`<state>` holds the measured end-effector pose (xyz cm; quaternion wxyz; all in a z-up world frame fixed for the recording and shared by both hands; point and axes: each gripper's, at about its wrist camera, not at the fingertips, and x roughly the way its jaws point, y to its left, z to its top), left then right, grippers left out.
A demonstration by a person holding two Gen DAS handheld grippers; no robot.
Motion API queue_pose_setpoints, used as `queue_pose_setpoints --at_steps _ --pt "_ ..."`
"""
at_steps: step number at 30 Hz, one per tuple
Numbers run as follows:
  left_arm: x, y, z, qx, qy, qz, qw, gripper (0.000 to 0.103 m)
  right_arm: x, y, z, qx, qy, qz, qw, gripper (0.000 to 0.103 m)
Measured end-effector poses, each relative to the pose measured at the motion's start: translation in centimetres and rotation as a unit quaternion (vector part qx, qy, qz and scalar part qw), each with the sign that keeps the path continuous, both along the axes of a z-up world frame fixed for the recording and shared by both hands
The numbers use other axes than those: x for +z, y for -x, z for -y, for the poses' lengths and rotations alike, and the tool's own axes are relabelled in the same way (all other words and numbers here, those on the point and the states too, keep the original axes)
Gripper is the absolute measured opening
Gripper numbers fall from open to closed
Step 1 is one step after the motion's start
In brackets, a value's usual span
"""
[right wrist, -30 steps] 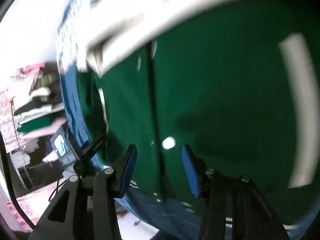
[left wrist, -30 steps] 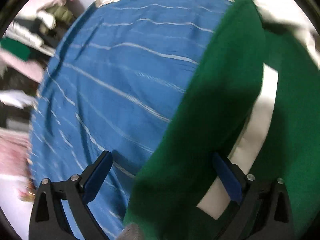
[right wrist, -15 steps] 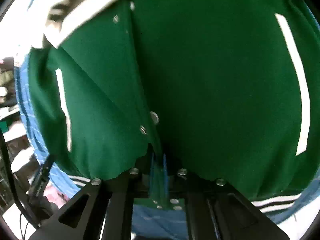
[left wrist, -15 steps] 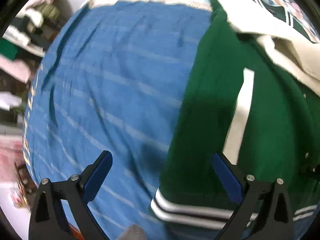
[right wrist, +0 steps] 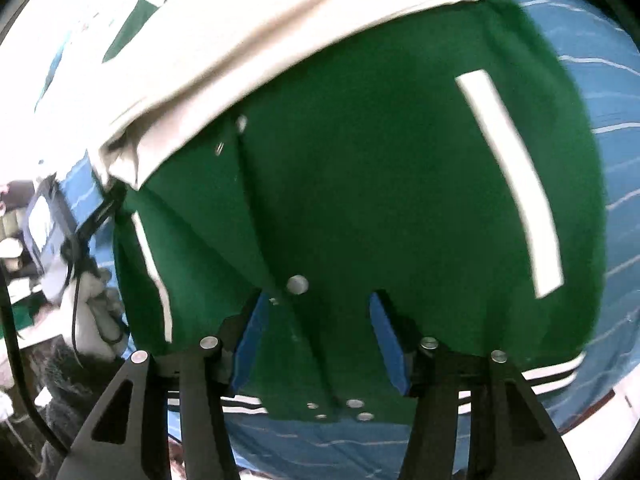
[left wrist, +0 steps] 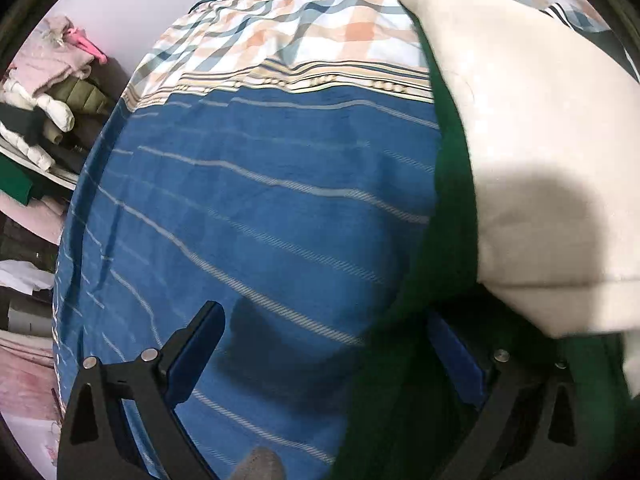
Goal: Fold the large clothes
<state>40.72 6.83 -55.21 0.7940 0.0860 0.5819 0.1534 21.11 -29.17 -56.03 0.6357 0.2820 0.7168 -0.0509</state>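
A green varsity jacket (right wrist: 380,184) with cream sleeves (right wrist: 256,40), white pocket stripes and metal snaps lies on the blue striped bedspread (left wrist: 256,216). In the left wrist view its green side edge (left wrist: 444,280) and a cream sleeve (left wrist: 540,168) fill the right. My left gripper (left wrist: 326,346) is open, its right finger at the jacket's edge, its left finger over bare bedspread. My right gripper (right wrist: 314,330) is open over the snap front near the striped hem (right wrist: 536,380), holding nothing.
A checked quilt (left wrist: 304,24) lies at the far end of the bed. Shelves with folded clothes (left wrist: 44,112) stand to the left of the bed. A small screen device with cables (right wrist: 44,224) sits off the bed's left side in the right wrist view.
My right gripper, shut on the jacket front half a second ago, has opened and let go. The left gripper has moved up along the jacket's side; the cream sleeve now fills its right.
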Motion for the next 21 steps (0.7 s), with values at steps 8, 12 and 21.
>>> queue_pose_setpoints --at_steps 8,12,21 --pt "6.6 4.2 1.0 0.025 0.014 0.011 0.9995 0.103 2.8 0.5 9.2 -0.040 0.026 0.020 0.999 0.056" --pt "10.5 2.2 3.9 0.009 0.017 0.056 0.9982 0.103 2.4 -2.8 9.8 -0.036 0.040 0.051 0.997 0.056" --pt "1.5 -6.4 9.5 -0.047 -0.075 0.018 0.9959 0.103 -0.3 -19.0 7.7 0.055 0.074 0.145 0.985 0.053"
